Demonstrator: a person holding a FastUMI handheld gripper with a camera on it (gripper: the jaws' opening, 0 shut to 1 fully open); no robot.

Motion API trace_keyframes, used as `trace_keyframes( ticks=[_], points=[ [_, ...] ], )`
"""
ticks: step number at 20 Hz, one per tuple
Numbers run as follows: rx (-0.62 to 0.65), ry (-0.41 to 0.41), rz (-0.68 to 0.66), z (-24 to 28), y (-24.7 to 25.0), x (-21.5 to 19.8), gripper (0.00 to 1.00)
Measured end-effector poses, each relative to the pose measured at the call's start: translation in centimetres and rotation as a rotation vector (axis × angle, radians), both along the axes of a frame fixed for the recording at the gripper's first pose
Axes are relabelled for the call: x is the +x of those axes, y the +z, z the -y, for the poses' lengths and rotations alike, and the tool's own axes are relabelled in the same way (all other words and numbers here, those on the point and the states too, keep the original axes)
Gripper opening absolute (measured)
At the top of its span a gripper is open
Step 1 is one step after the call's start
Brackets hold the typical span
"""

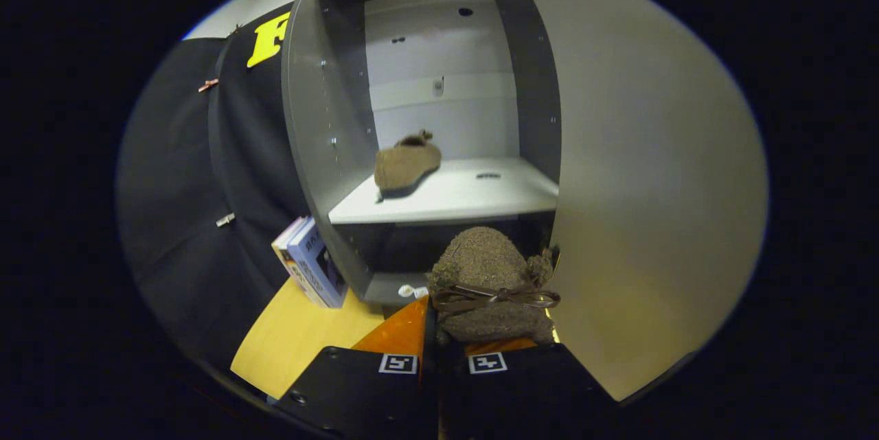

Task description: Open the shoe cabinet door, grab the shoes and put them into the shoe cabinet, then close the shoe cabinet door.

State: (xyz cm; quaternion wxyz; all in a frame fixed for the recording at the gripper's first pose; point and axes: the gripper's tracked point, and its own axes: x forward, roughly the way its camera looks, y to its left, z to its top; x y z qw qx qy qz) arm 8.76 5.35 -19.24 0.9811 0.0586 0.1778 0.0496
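Observation:
The grey shoe cabinet [323,152] stands ahead with its door [652,186] swung open on the right. One brown suede shoe [405,164] lies on the white shelf [474,200] inside, toward the left wall. A second brown suede shoe [491,282] with a brown lace bow sits in my gripper [443,337], whose fingers are closed on its heel end. This held shoe hangs just below the front of the shelf, toe pointing into the cabinet.
A couple of books [309,268] lean against the cabinet's left side on the yellow wooden floor [302,337]. Black cloth wall covers the left. The open door stands close on the right of the held shoe.

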Motion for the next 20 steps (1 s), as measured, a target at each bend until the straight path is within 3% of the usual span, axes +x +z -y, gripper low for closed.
trace_keyframes(
  ticks=[4,7,11,20],
  points=[
    [-0.014,0.016,0.054,-0.4,5.9,5.3,0.12],
    [-0.019,-0.018,0.075,-0.2,8.2,10.7,0.12],
    [-0.019,-0.018,0.034,-0.6,8.0,17.0,0.12],
    [-0.18,-0.06,-0.015,0.6,5.0,28.3,0.12]
  ],
)
